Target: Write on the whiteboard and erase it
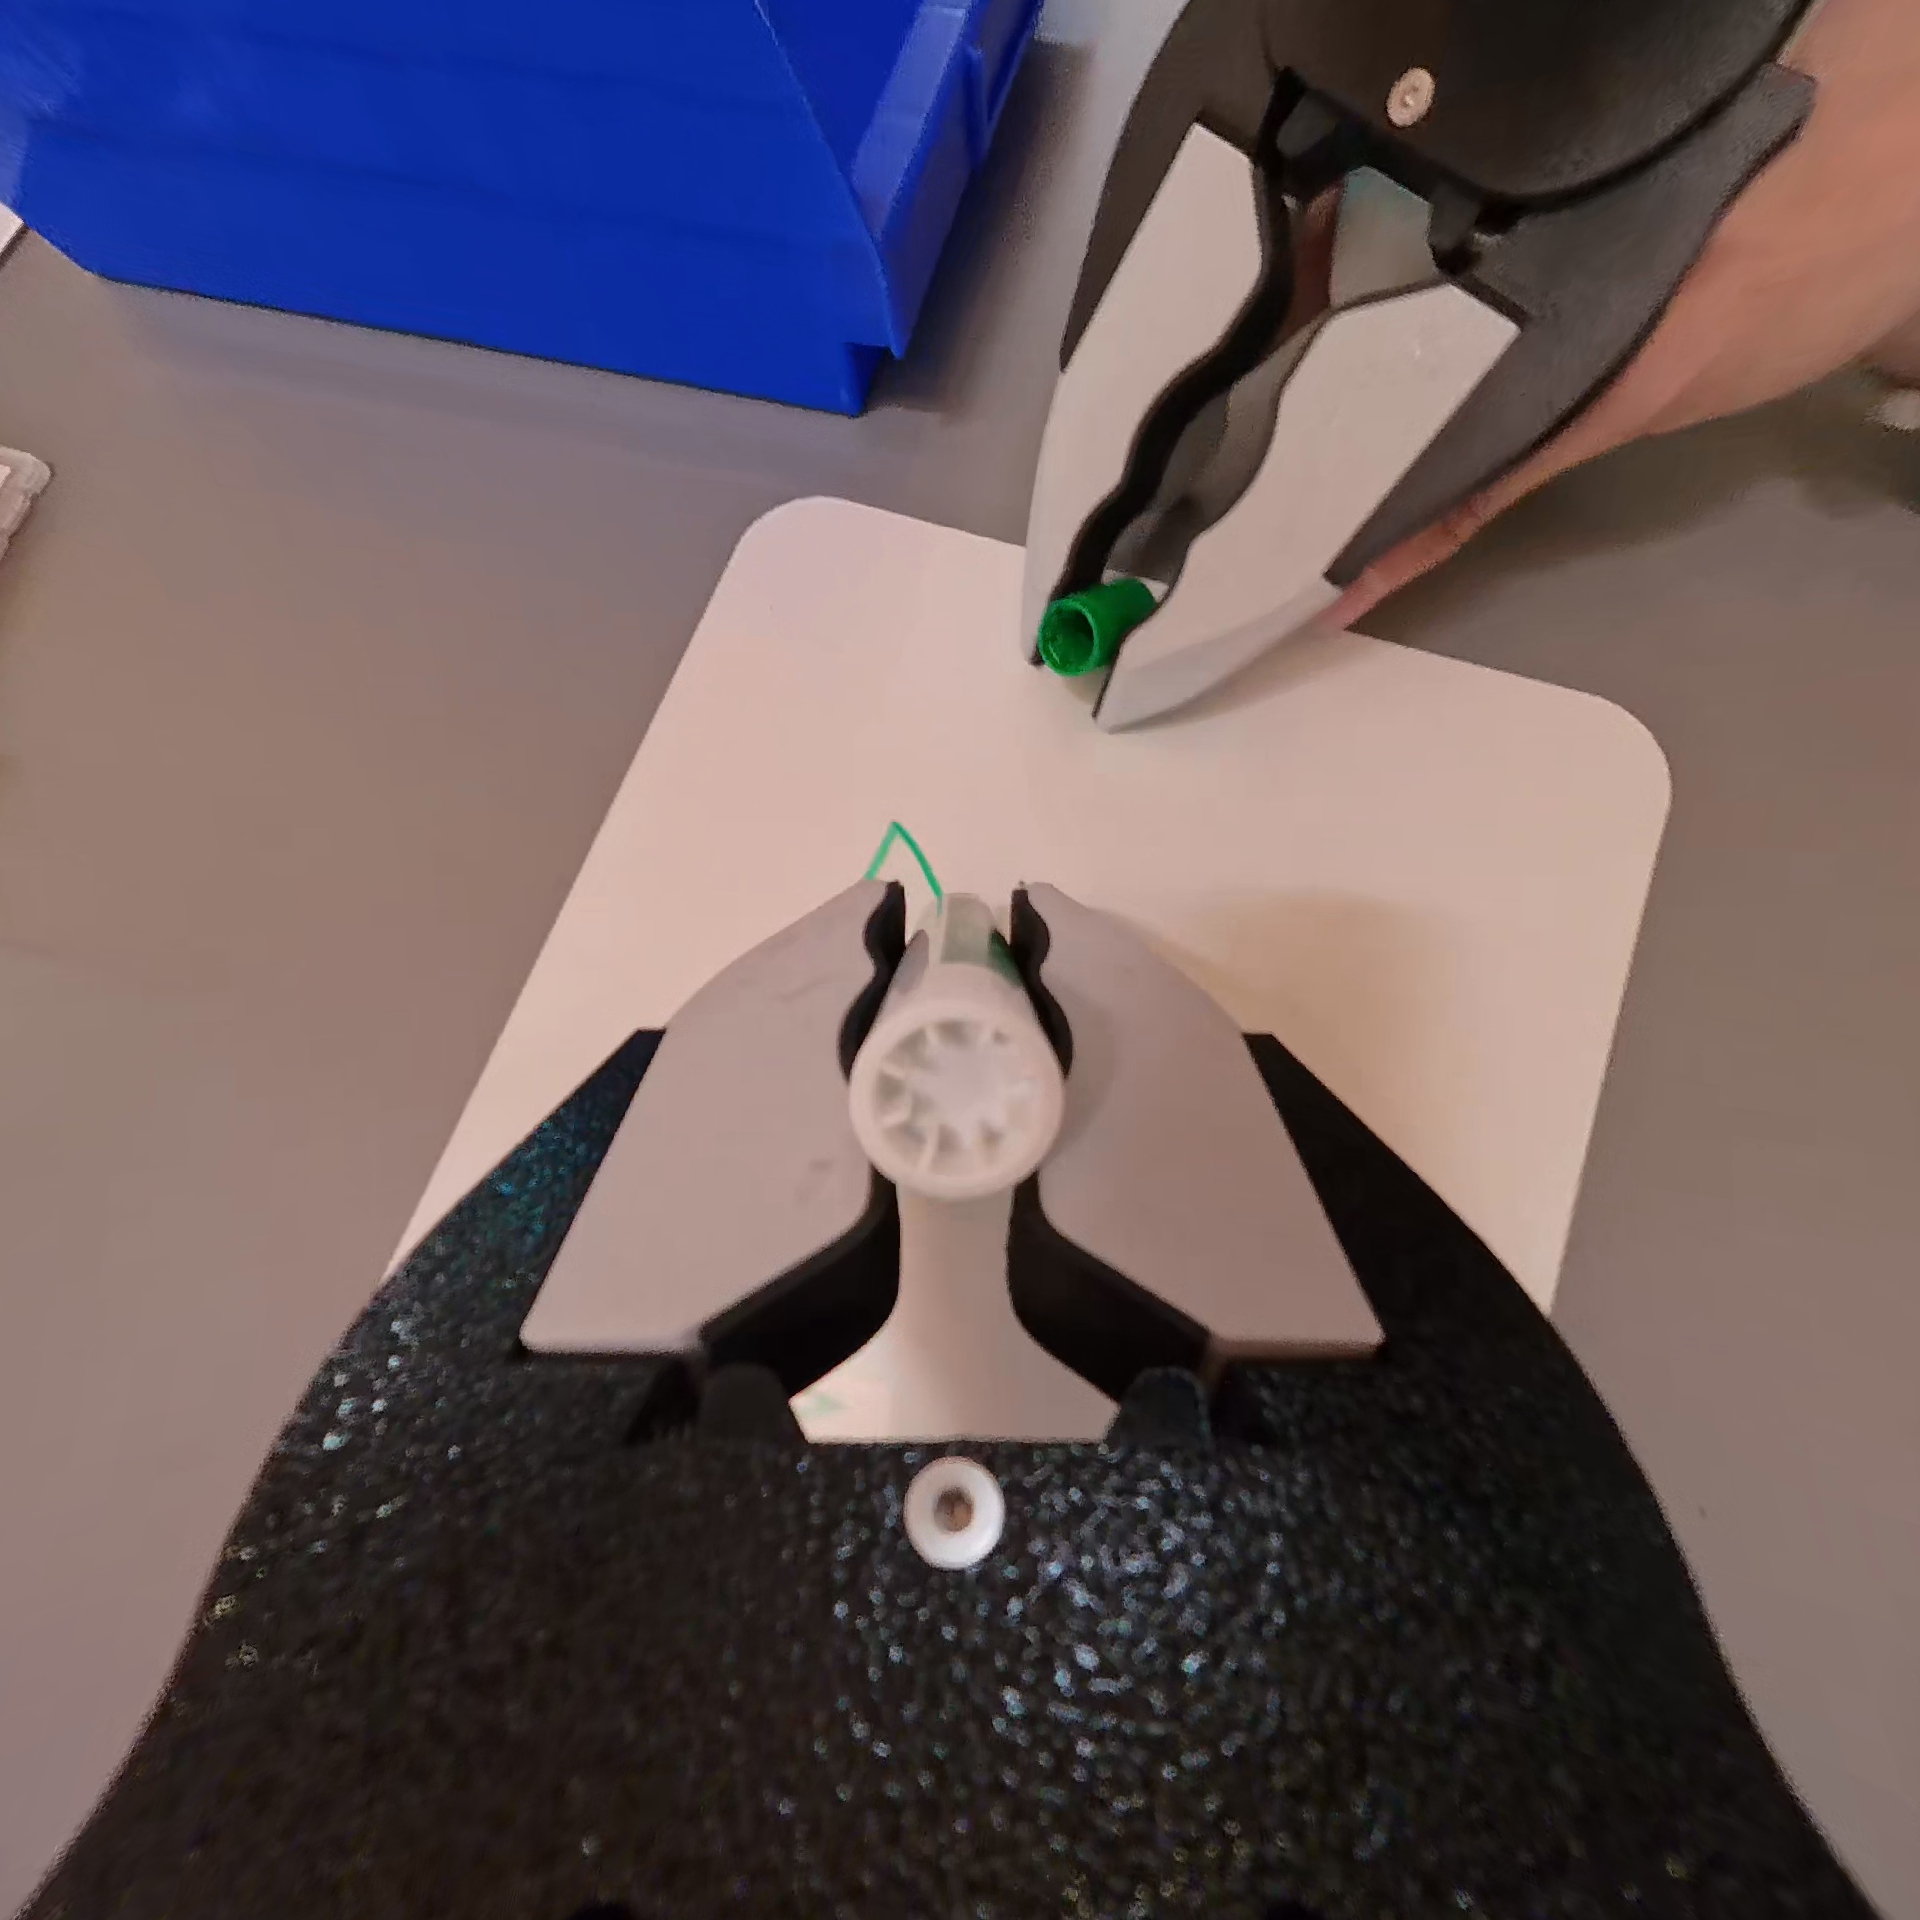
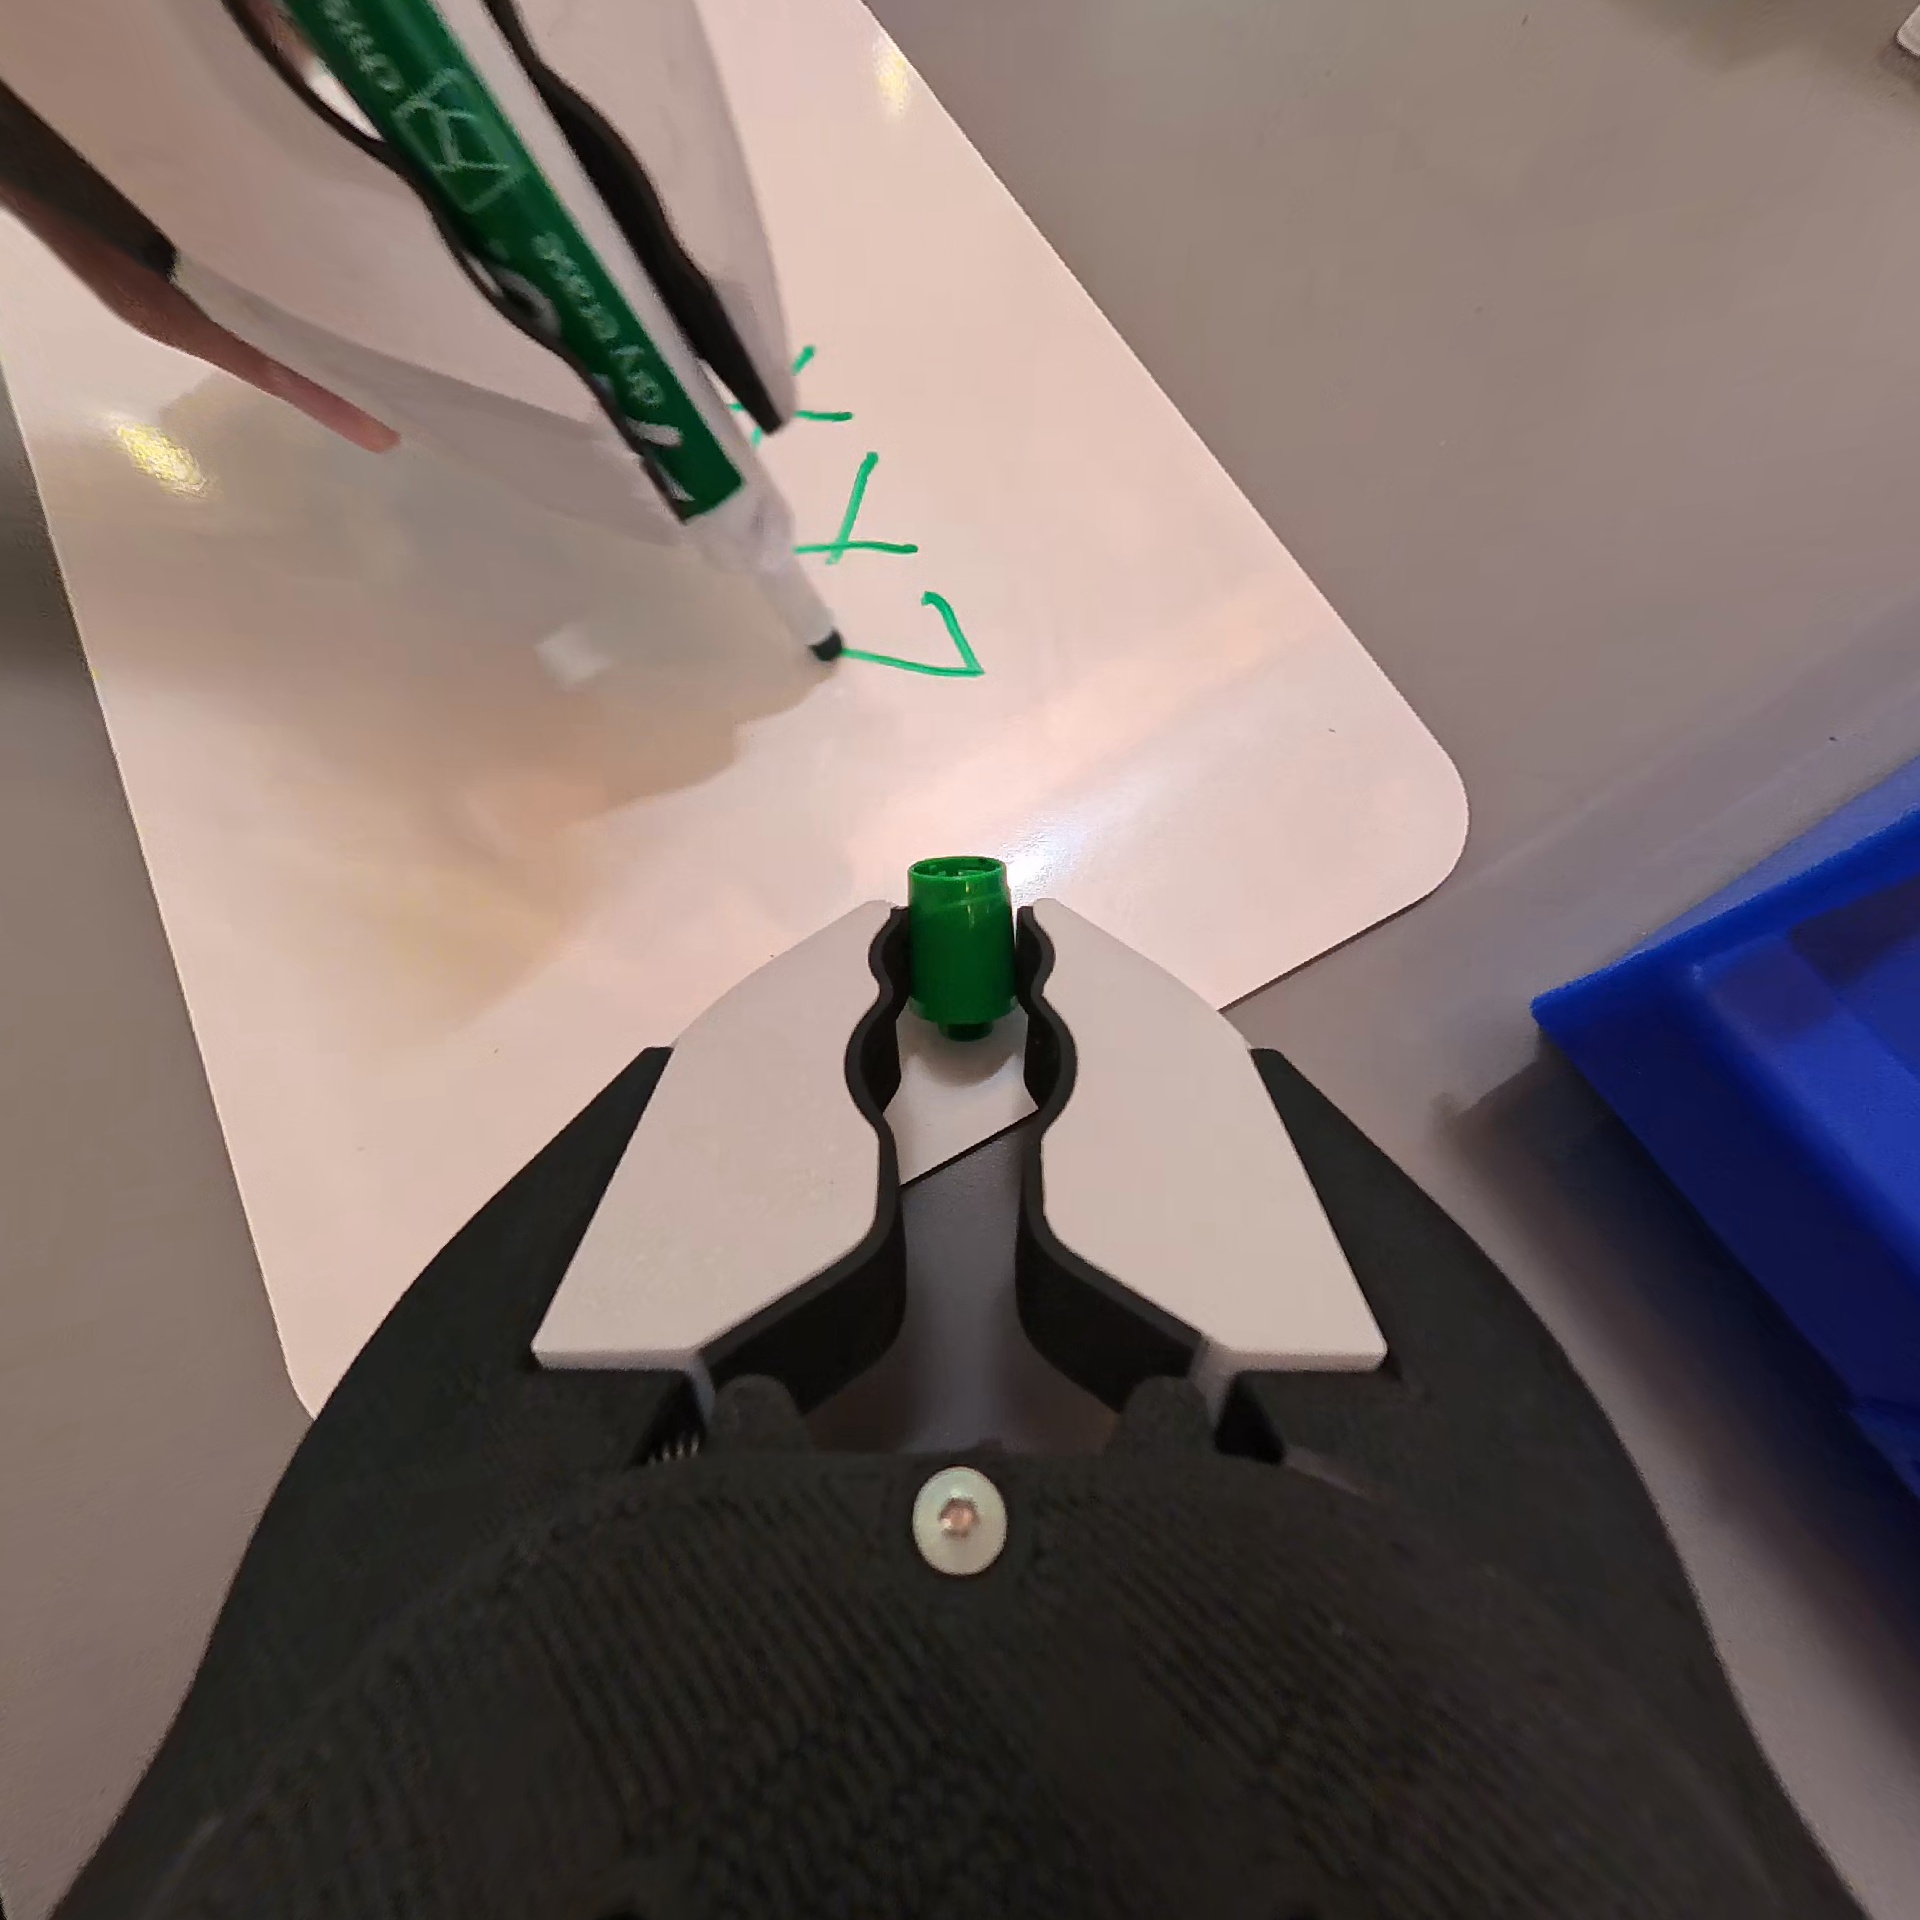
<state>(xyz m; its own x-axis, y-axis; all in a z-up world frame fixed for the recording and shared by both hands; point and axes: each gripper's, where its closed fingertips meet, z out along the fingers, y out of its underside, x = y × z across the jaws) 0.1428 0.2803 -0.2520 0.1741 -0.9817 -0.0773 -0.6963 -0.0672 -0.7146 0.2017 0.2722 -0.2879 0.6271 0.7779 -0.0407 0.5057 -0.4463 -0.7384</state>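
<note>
Squeezing a green pen (image 2: 613, 343) in the left gripper (image 1: 945, 904), tip touching the whiteboard (image 2: 1143, 665) by green marks (image 2: 914, 634), and pinching its cap (image 2: 958, 940) in the right gripper (image 2: 958, 914).

Off to my upper left in the left wrist view sits a blue plastic bin (image 1: 499, 197), its ribbed side sloping down to a stepped base on the grey tabletop (image 1: 312, 675) that spreads under everything I see. In my right wrist view that bin (image 2: 1756, 1049) shows at the right edge, its open top turned toward me. At the far left edge of my left view lies a small pale grey object (image 1: 16, 499), too cut off to identify
</note>
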